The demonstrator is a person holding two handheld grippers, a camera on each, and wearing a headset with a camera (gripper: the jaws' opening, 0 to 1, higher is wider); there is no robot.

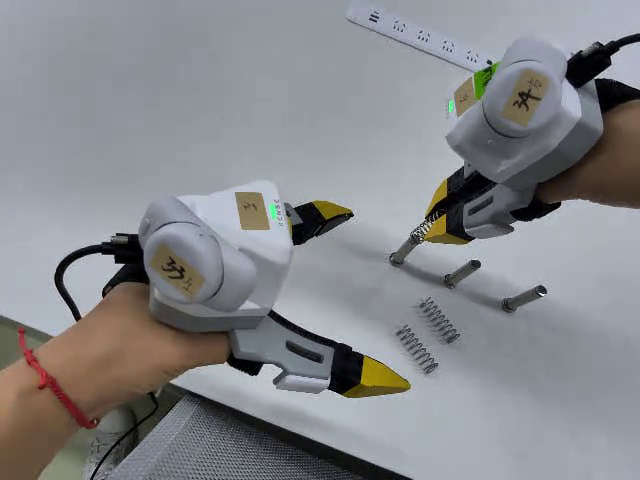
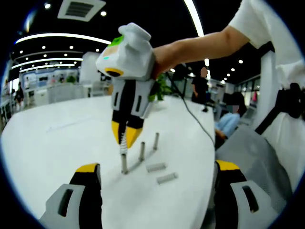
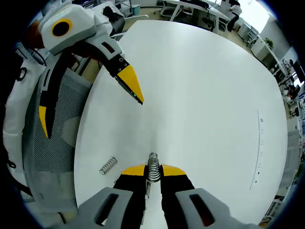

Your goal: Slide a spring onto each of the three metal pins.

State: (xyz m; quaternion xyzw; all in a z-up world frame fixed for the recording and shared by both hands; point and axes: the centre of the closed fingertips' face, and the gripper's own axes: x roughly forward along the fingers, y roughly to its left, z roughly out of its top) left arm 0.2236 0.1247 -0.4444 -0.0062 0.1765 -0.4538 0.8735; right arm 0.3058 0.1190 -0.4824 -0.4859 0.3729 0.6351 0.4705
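The left gripper point(image 1: 372, 297), white with yellow-tipped jaws, holds nothing; its jaws stand wide apart. Beyond its lower jaw lie two loose coiled steel springs point(image 1: 417, 350) on the white table point(image 1: 250, 120). The right gripper point(image 1: 437, 228) is clamped on a third spring point(image 1: 424, 230), its free end at the top of the nearest short metal pin point(image 1: 404, 251). Two more pins point(image 1: 462, 273) stand to the right gripper's side.

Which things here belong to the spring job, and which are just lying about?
Job: three metal pins; held spring in the right gripper; two loose springs.
Lying about: power strip; grey mesh panel by the bench edge.
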